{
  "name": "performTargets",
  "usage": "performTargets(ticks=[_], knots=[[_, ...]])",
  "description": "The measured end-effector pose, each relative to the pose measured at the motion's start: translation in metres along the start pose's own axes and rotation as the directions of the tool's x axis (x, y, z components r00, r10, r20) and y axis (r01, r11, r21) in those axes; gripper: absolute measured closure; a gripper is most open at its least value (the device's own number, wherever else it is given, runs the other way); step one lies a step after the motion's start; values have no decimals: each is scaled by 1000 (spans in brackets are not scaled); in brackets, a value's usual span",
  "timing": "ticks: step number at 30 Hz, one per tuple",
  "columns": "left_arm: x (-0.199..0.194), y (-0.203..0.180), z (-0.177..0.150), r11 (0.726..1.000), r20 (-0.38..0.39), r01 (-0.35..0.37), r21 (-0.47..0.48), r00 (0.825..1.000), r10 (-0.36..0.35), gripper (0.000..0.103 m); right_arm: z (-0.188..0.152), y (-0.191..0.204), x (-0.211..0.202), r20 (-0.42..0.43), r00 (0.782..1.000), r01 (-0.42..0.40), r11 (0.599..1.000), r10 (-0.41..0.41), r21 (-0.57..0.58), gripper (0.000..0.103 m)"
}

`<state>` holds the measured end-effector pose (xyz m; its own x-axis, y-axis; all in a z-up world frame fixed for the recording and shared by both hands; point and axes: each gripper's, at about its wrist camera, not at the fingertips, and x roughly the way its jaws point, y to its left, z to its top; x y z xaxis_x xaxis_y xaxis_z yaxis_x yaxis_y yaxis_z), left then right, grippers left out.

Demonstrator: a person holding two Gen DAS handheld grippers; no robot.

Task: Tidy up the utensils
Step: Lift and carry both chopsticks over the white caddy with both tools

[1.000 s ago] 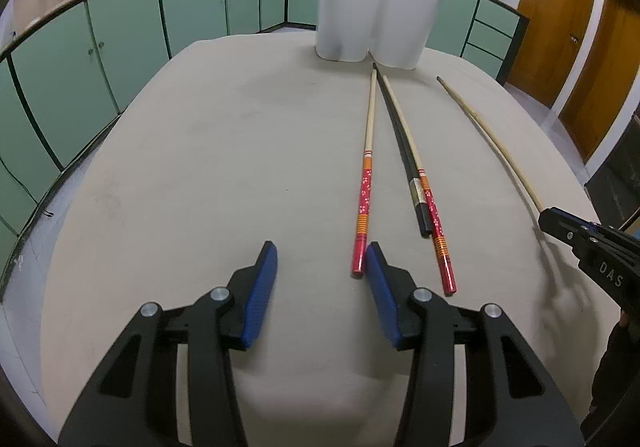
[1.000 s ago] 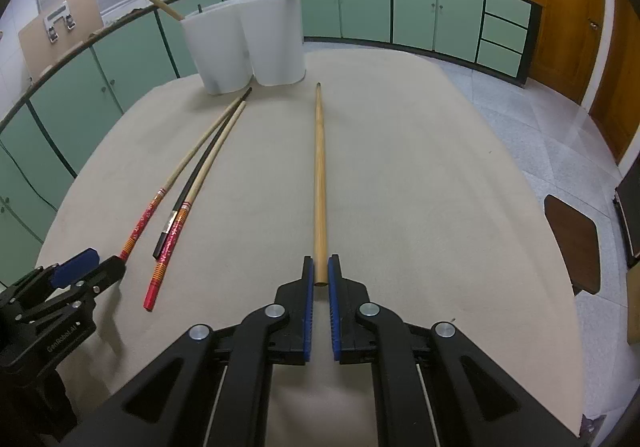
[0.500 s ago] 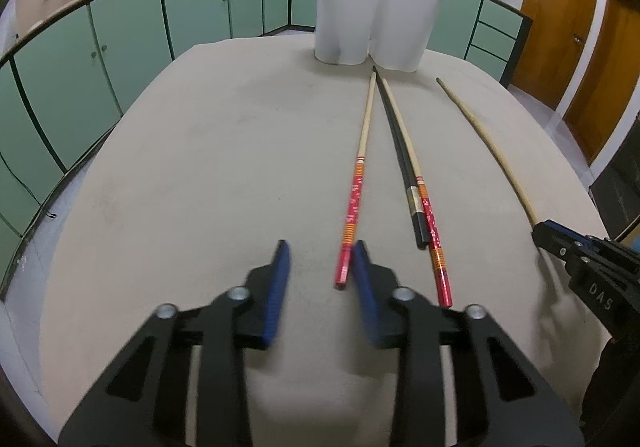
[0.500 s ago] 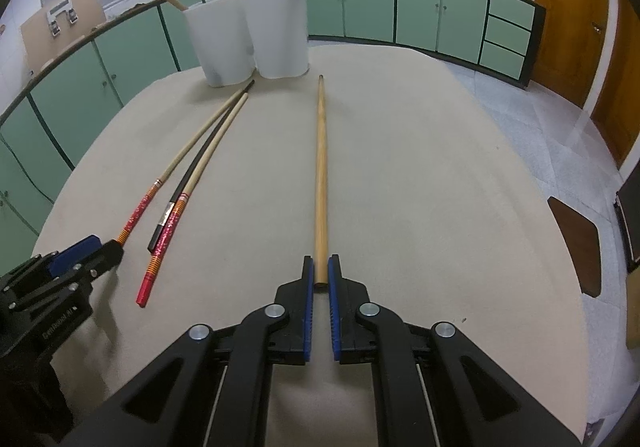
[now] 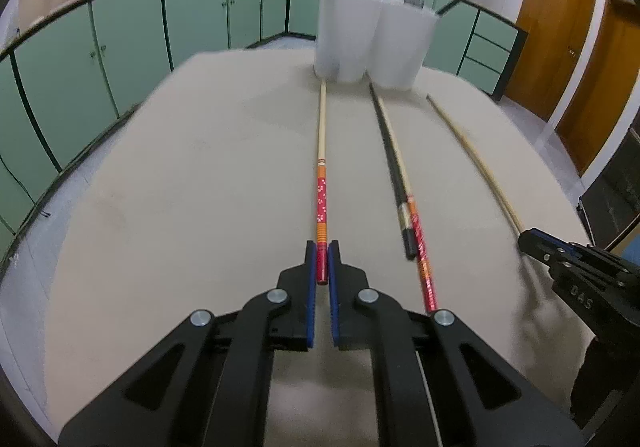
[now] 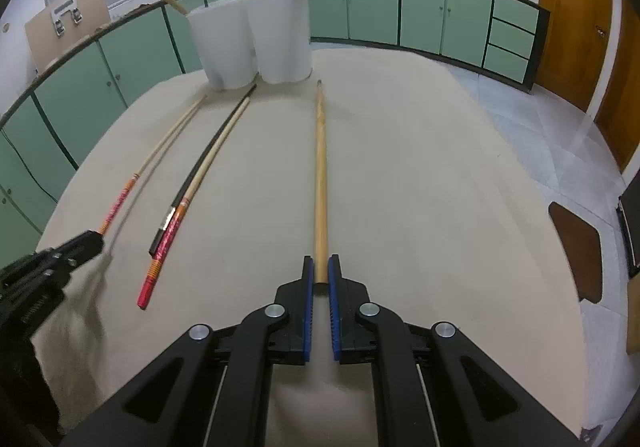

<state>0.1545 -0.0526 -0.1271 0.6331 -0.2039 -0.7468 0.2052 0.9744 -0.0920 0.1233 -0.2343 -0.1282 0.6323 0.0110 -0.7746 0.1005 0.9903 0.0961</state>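
On the table [image 5: 180, 207], in front of the white holder [image 6: 256, 39], the left gripper [image 5: 322, 263] pinches a red chopstick [image 5: 322, 199] and the right gripper [image 6: 320, 275] a bamboo chopstick [image 6: 320, 175], seemingly both firmly gripped, so lifting toward the holder comes next.

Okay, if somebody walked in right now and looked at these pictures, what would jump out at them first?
Each gripper is shut on a chopstick's near end: the left gripper on a red-patterned chopstick, the right gripper on a plain wooden chopstick. Between them a black chopstick and another red chopstick lie together. White holders stand at the table's far end.
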Motion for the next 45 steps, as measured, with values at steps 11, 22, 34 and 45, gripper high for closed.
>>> performTargets(ticks=[11, 22, 34, 45], knots=[[-80, 8, 43, 999, 153, 8, 32, 988, -13, 98, 34, -3, -45, 115, 993, 23, 999, -17, -47, 96], [-130, 3, 107, 995, 283, 52, 86, 956, -75, 98, 99, -7, -95, 219, 974, -43, 995, 62, -89, 96], [-146, 5, 143, 991, 292, 74, 109, 951, -103, 98, 145, 6, -117, 254, 958, -94, 981, 135, -168, 96], [-157, -4, 165, 984, 331, 87, 156, 934, -135, 98, 196, 15, -132, 267, 937, -173, 963, 226, -207, 96]])
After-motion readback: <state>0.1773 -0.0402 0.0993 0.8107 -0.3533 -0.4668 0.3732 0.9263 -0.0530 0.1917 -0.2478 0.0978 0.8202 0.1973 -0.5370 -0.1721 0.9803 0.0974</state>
